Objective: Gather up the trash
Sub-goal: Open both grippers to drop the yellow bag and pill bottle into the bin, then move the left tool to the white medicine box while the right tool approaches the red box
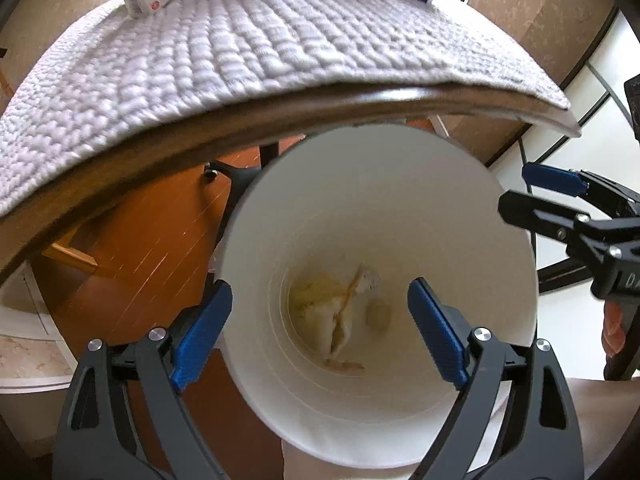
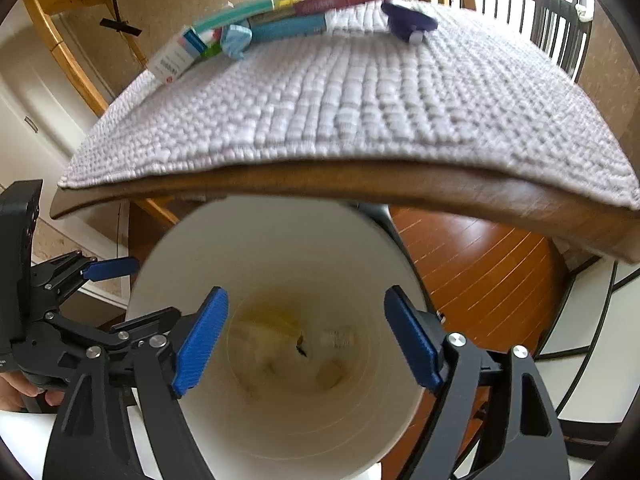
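A white bin [image 1: 360,184] [image 2: 280,248] stands on the floor just below the table's front edge. Crumpled paper and yellowish scraps [image 1: 340,312] [image 2: 272,328] lie at its bottom. My left gripper [image 1: 320,292] hangs open above the bin's mouth, its left finger outside the rim, with nothing between its pads. My right gripper [image 2: 306,296] is also open over the mouth and empty. Each view catches the other gripper at its side: the right one's blue pad [image 1: 552,178] and the left one's blue pad [image 2: 112,269].
A quilted white mat [image 1: 240,60] [image 2: 360,100] covers the wooden table [image 2: 360,188]. At its far edge lie a white box [image 2: 176,56], a blue face mask [image 2: 236,42], stacked books [image 2: 320,8] and a dark blue round object [image 2: 408,20]. Wooden floor [image 1: 160,232] surrounds the bin.
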{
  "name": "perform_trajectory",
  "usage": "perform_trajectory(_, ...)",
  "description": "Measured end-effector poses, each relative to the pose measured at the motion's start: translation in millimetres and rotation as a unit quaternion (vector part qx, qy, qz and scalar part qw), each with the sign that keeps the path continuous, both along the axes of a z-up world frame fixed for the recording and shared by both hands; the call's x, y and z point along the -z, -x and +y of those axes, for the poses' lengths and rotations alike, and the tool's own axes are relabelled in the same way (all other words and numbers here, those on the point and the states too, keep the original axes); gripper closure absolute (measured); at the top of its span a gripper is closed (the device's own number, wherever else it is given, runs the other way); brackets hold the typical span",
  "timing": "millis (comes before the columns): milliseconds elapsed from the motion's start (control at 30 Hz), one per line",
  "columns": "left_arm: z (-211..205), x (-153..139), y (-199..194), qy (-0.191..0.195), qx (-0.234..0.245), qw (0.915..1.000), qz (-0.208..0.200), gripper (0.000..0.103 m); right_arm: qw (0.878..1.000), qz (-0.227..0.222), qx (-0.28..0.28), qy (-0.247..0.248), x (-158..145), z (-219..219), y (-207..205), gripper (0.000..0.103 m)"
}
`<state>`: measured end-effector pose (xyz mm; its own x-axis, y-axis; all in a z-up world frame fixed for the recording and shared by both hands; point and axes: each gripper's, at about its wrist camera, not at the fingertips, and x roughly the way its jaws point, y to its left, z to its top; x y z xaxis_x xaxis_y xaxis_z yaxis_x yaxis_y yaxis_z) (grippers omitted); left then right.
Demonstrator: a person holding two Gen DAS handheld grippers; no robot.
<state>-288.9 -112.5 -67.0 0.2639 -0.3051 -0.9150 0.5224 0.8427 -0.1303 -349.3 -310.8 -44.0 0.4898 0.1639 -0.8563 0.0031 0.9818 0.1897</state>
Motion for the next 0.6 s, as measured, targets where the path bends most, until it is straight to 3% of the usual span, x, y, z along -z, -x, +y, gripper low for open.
perform_trajectory(67, 5.0, -10.1, 0.5, 0.008, 0.001, 0.9999, -0.007, 0.011, 1.0, -0.013, -0.001, 0.005, -11.7, -2.1, 1.9, 0.02)
perform_trajectory(200, 17.2, -46.3, 1.9, 0.043, -0.005, 0.9984, -0.036, 0.009, 0.997, -0.068, -0.003, 0.032, -46.4, -4.0, 10.4, 0.006)
perform_trajectory(267, 25.9, -69.6, -0.5, 0.072, -0.014, 0.9954, -0.062, 0.002, 0.991, -0.112, 0.004, 0.074, -68.1, -4.6, 10.6, 0.004)
perform_trajectory(333, 35.1, -92.1, -7.6, 0.093, -0.031, 0.9904, -0.098, 0.001, 0.982, -0.146, 0.006, 0.121, -87.8, -4.4, 3.2, 0.004)
perform_trajectory(467, 44.1, -111.9, -36.5, 0.089, -0.065, 0.9838, -0.141, 0.001, 0.974, -0.177, -0.004, 0.142, -107.7, -14.1, -24.5, 0.004)
perform_trajectory(600, 60.6, -113.1, -84.4, 0.078, -0.09, 0.9816, -0.149, 0.001, 0.97, -0.188, -0.028, 0.149, -116.4, -21.5, -67.1, 0.004)
